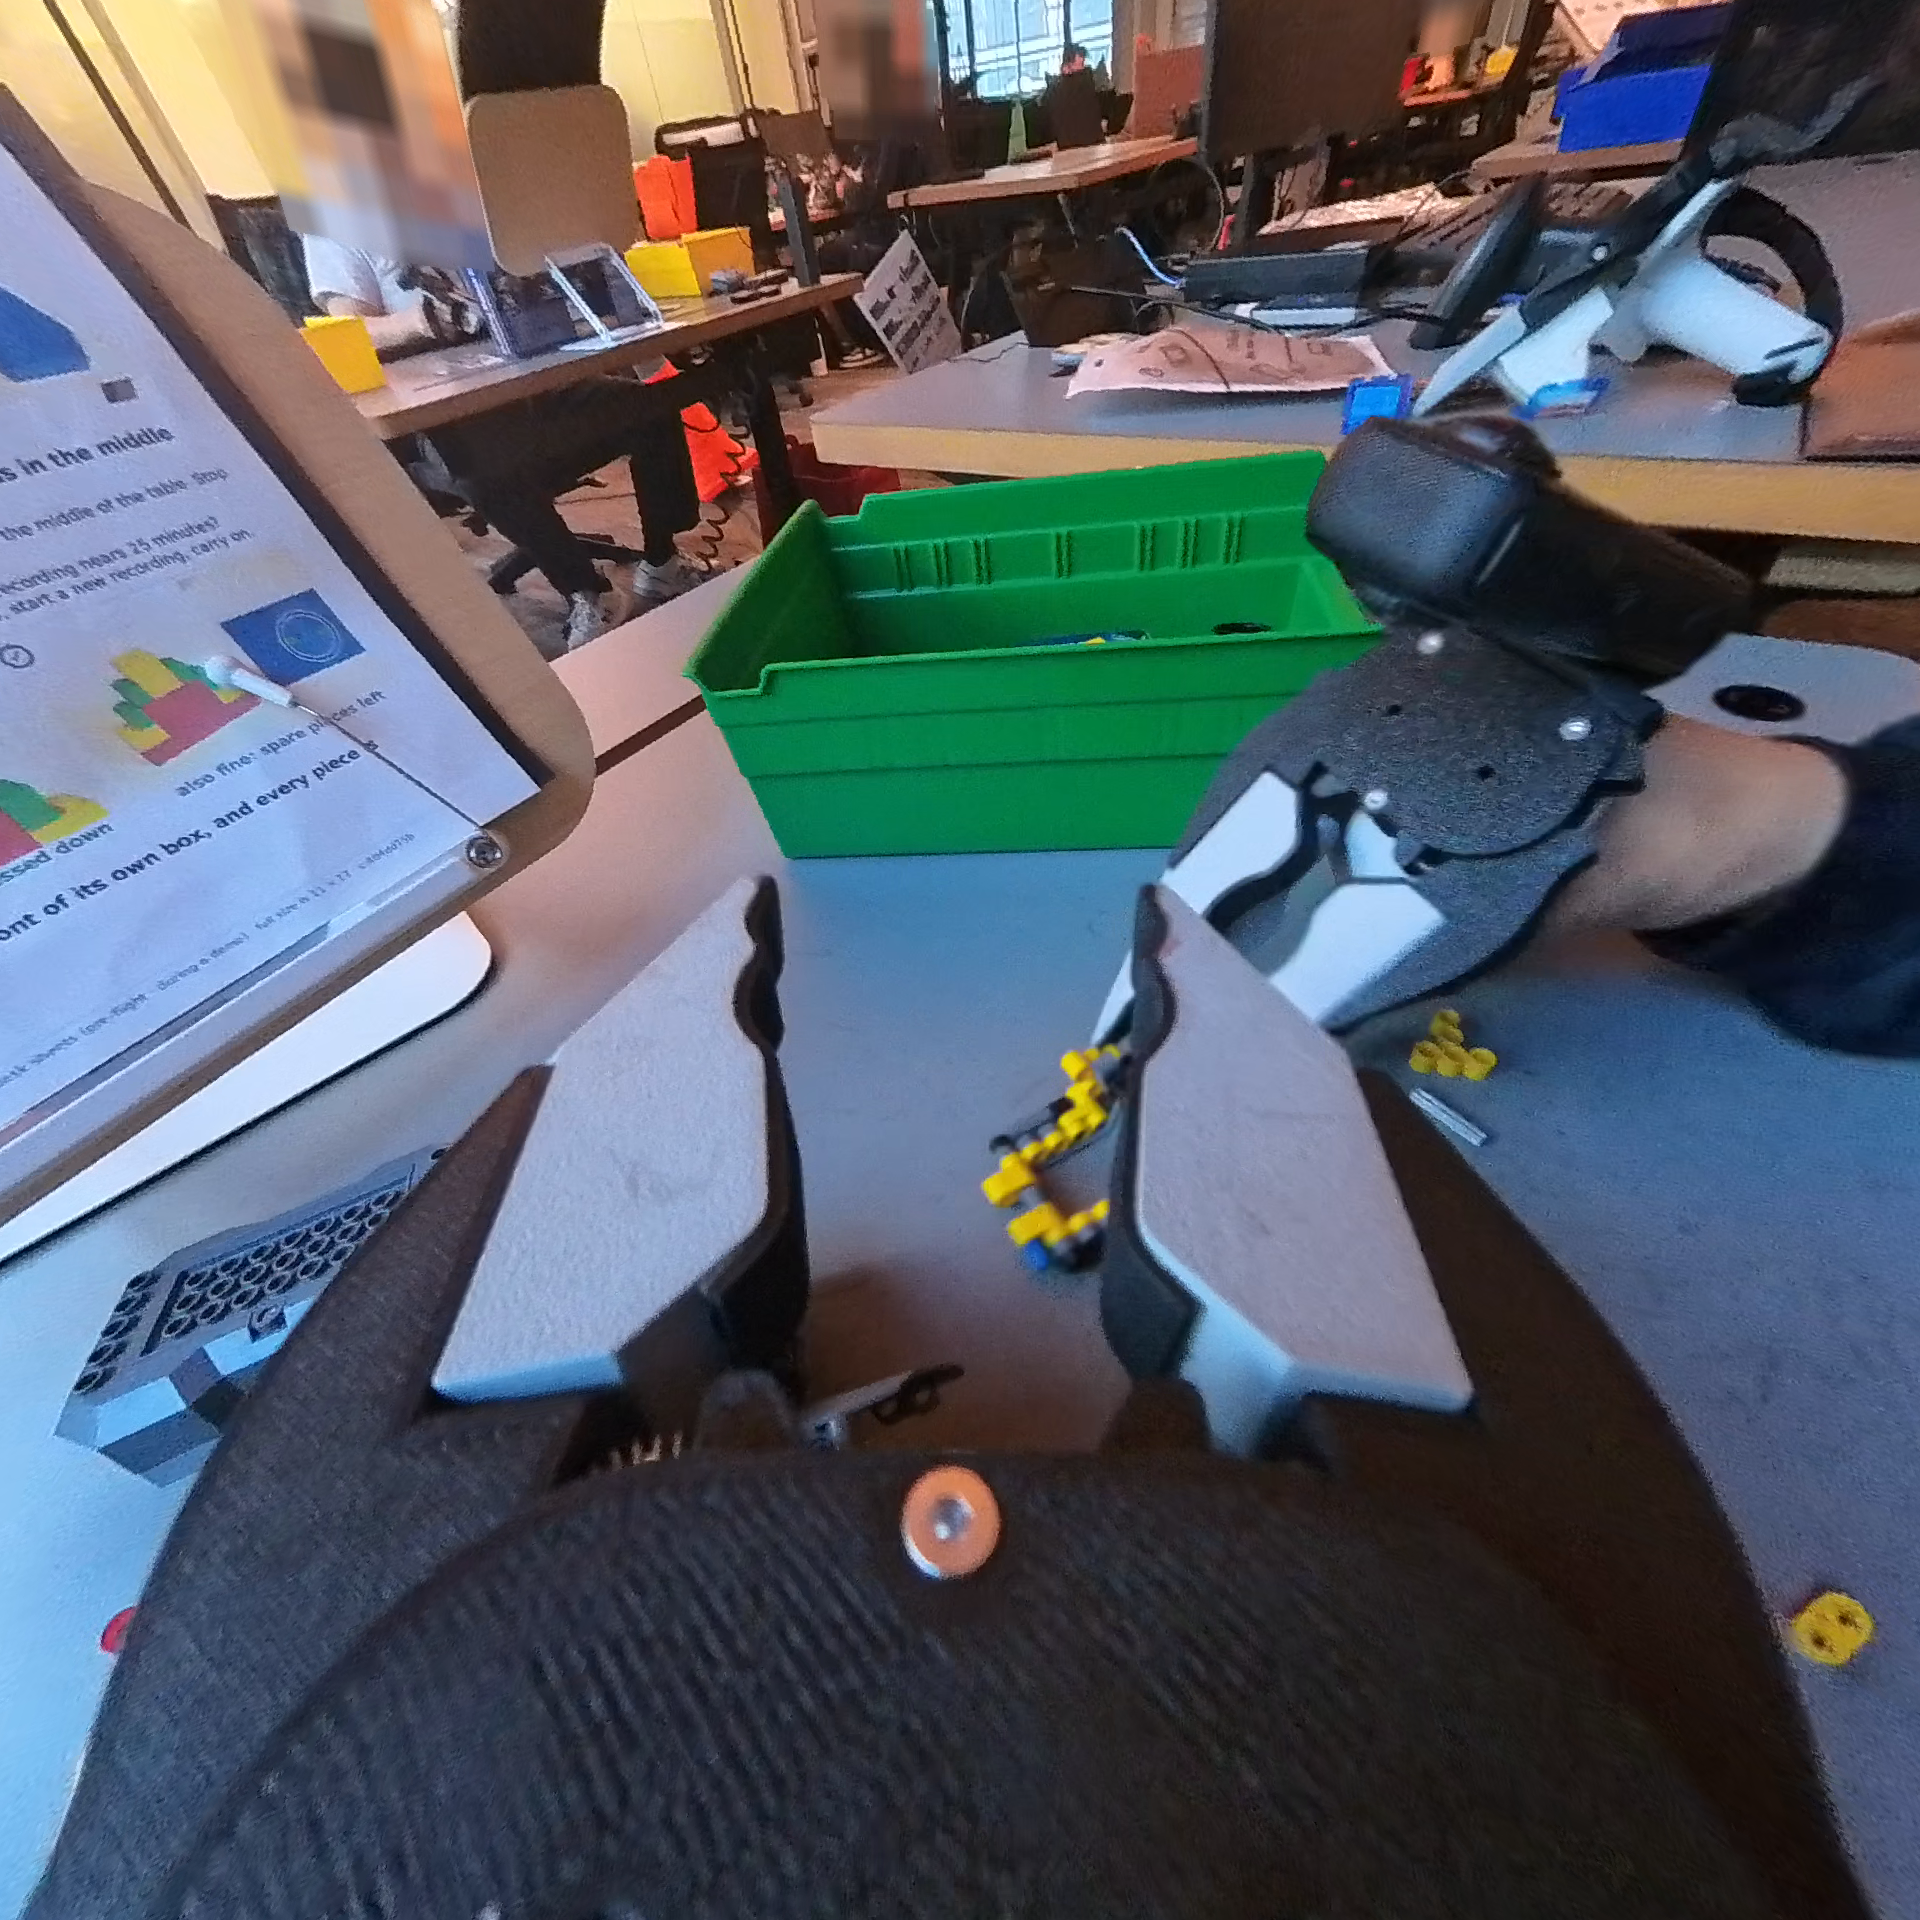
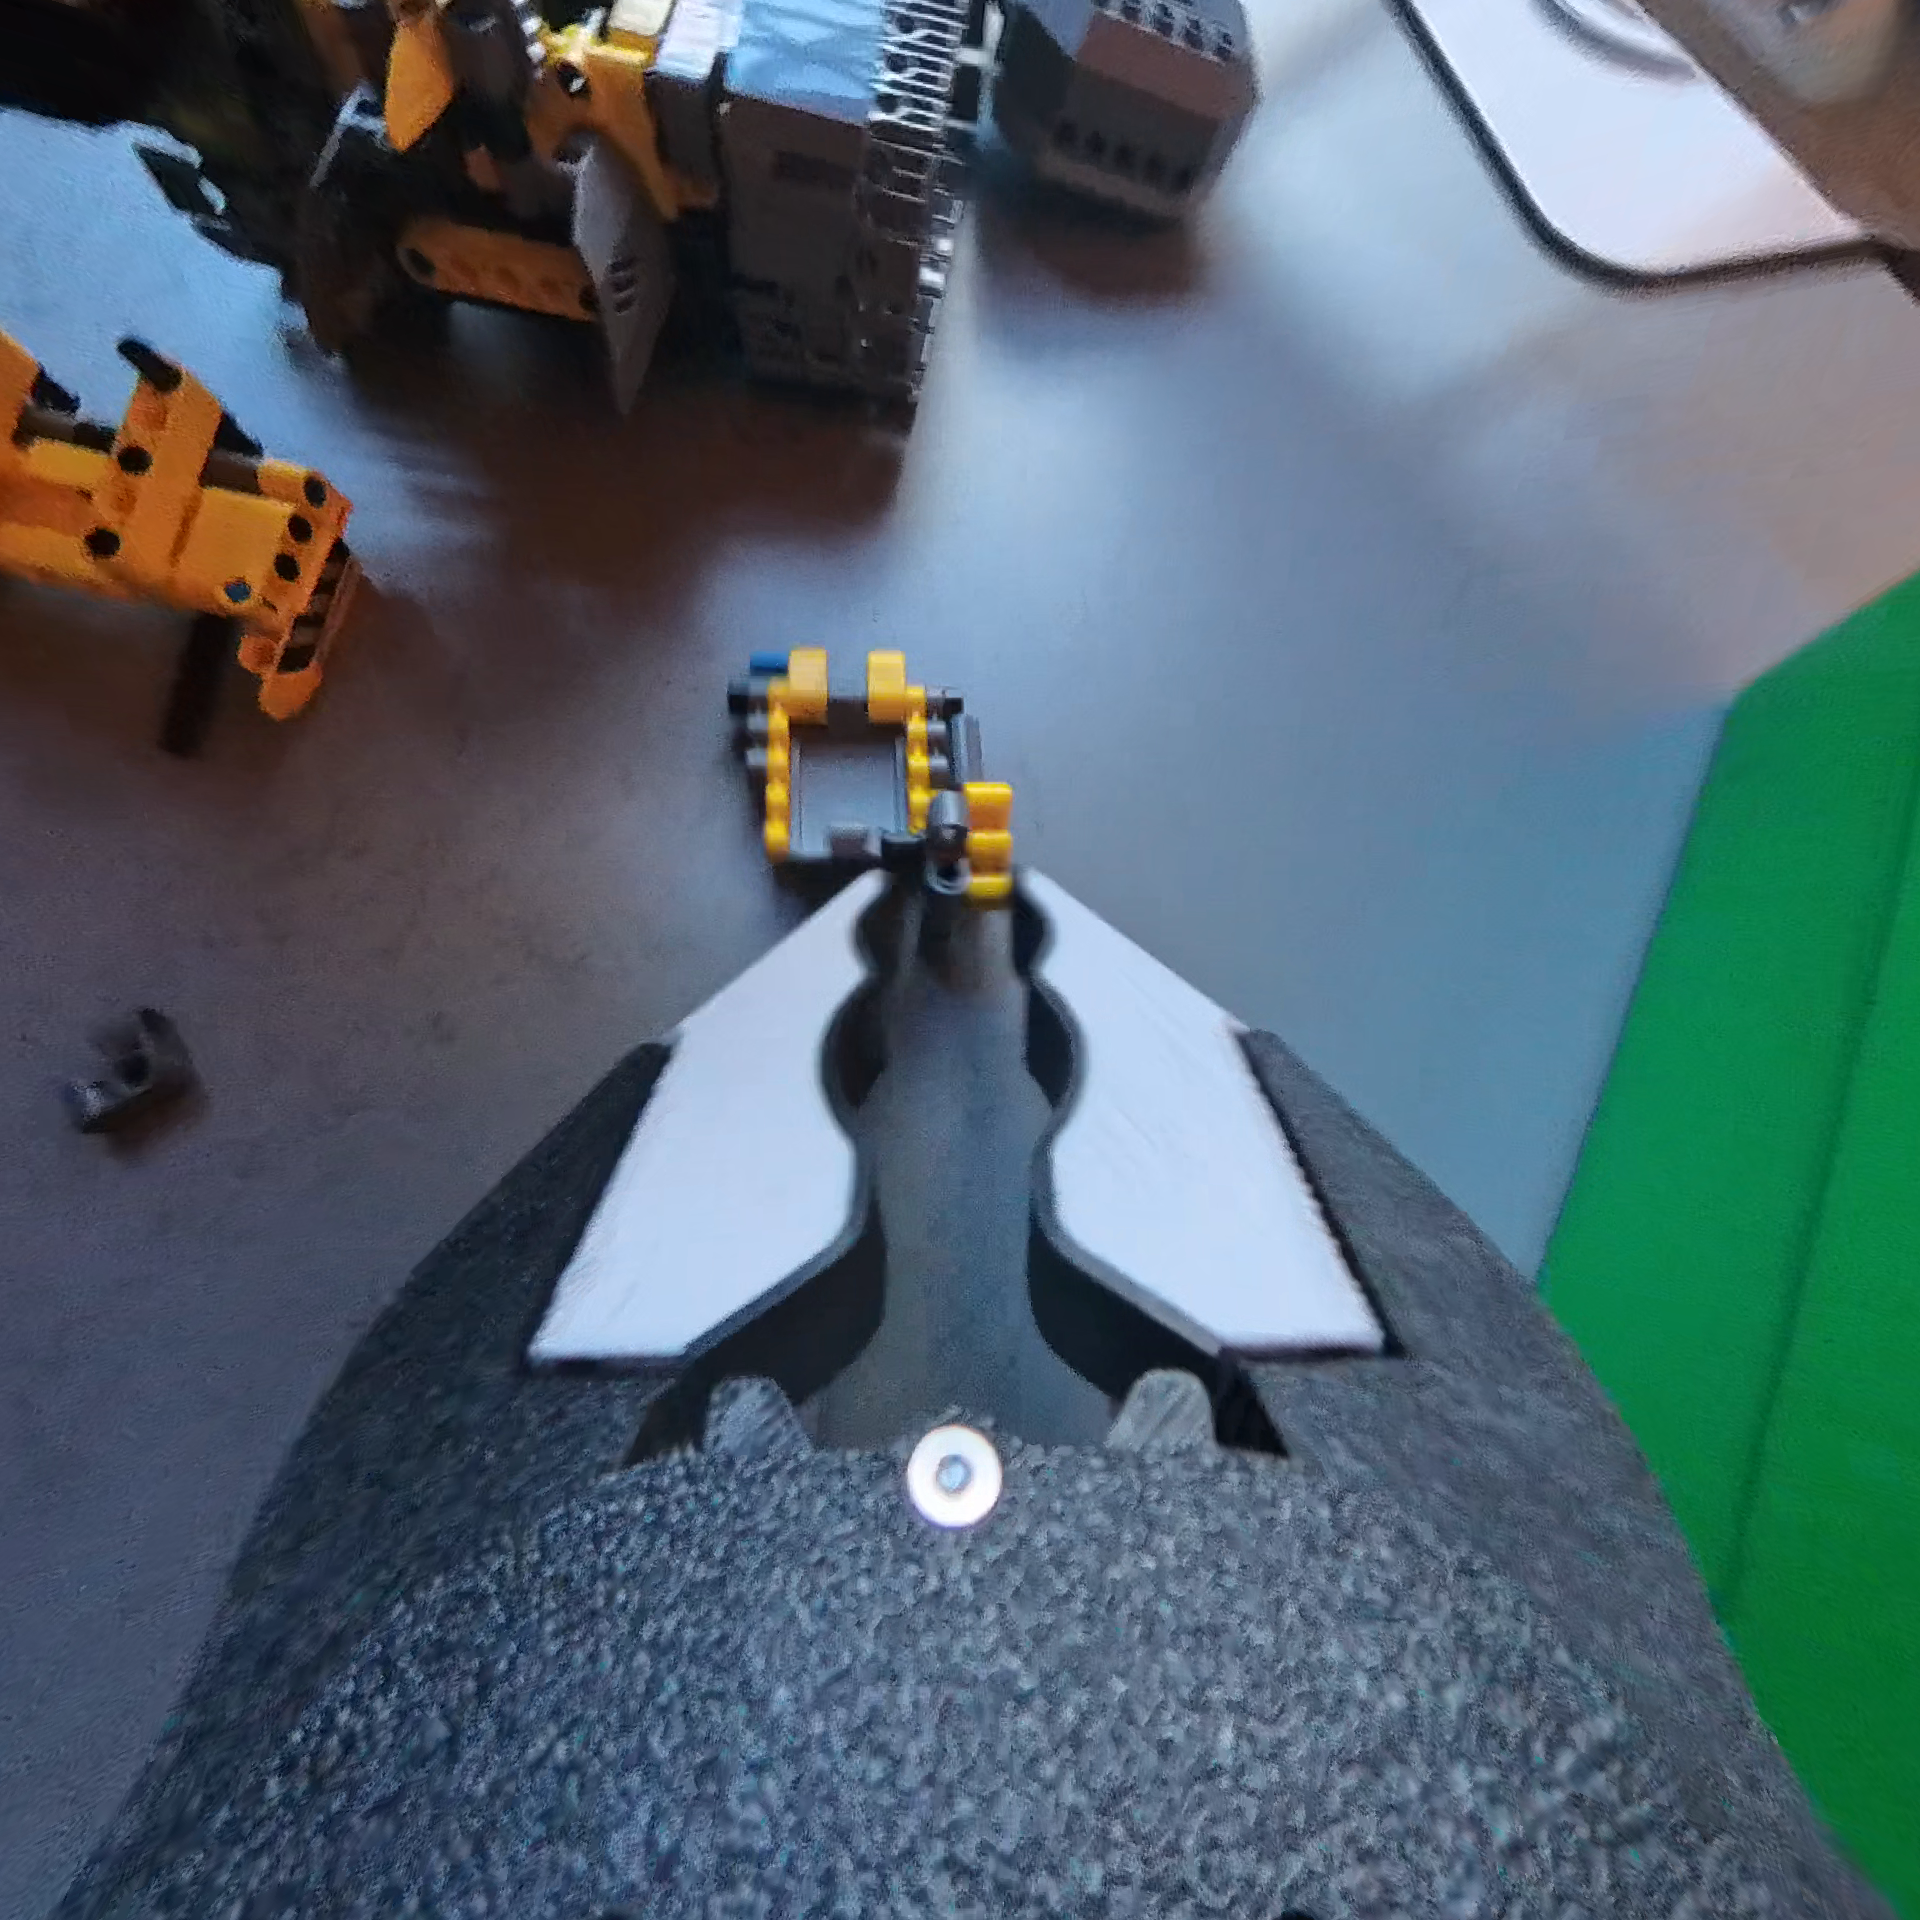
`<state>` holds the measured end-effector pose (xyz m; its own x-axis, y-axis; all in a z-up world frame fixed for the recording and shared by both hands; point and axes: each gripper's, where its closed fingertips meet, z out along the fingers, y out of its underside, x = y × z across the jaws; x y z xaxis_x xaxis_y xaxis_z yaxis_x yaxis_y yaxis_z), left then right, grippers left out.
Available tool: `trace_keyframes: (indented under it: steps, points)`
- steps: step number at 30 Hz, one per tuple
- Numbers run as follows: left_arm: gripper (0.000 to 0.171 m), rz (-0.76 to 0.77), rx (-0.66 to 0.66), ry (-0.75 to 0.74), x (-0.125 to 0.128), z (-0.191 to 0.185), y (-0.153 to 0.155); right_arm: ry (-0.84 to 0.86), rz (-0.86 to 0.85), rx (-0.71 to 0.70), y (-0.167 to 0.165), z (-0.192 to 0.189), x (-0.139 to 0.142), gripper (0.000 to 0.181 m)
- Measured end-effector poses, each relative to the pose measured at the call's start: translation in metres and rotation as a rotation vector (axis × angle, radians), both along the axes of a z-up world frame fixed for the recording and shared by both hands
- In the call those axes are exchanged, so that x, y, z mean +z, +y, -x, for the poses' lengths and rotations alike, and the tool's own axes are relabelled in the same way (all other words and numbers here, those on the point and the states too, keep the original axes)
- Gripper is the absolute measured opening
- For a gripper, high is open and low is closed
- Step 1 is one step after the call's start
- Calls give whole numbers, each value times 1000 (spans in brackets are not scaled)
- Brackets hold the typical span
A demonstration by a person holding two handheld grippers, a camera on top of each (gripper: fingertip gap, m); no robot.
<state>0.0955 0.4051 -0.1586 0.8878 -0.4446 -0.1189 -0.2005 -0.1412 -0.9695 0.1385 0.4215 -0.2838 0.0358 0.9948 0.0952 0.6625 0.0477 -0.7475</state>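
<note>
A small frame of yellow and dark grey bricks (image 2: 847,769) lies on the grey table. My right gripper (image 2: 948,888) is shut on a dark connector at the frame's near end. In the left wrist view the same frame (image 1: 1055,1143) sits just inside my right finger, with the right gripper (image 1: 1112,1029) reaching down to it from the right. My left gripper (image 1: 956,914) is open and empty, its fingers wide apart, low over the table beside the frame.
A green bin (image 1: 1018,727) stands behind the frame, also at the right edge (image 2: 1766,1143). An instruction board (image 1: 208,675) leans at left. A large yellow and grey model (image 2: 623,156), a yellow arm (image 2: 177,520), a black piece (image 2: 130,1070) and loose yellow pieces (image 1: 1449,1049) lie around. Some 15 cm of space lies between my two pairs of fingers.
</note>
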Motion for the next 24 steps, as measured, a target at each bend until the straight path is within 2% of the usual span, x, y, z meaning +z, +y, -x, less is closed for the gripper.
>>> trace_keyframes:
  steps: [3,9,14,17,22,24]
  points:
    - [73,21,-16,51,-8,-2,0,-3,30,61,0,11,2,12]
    - [69,15,-57,286,-31,-17,-3,201,166,63,9,32,56,12]
    - [57,10,10,472,-50,-13,4,201,188,75,8,37,56,12]
    - [56,-22,32,489,-42,-11,4,240,177,53,9,32,62,12]
    - [54,-10,63,473,-41,-4,7,439,306,84,2,28,92,12]
    - [51,-39,99,484,-37,1,10,470,288,73,6,25,98,13]
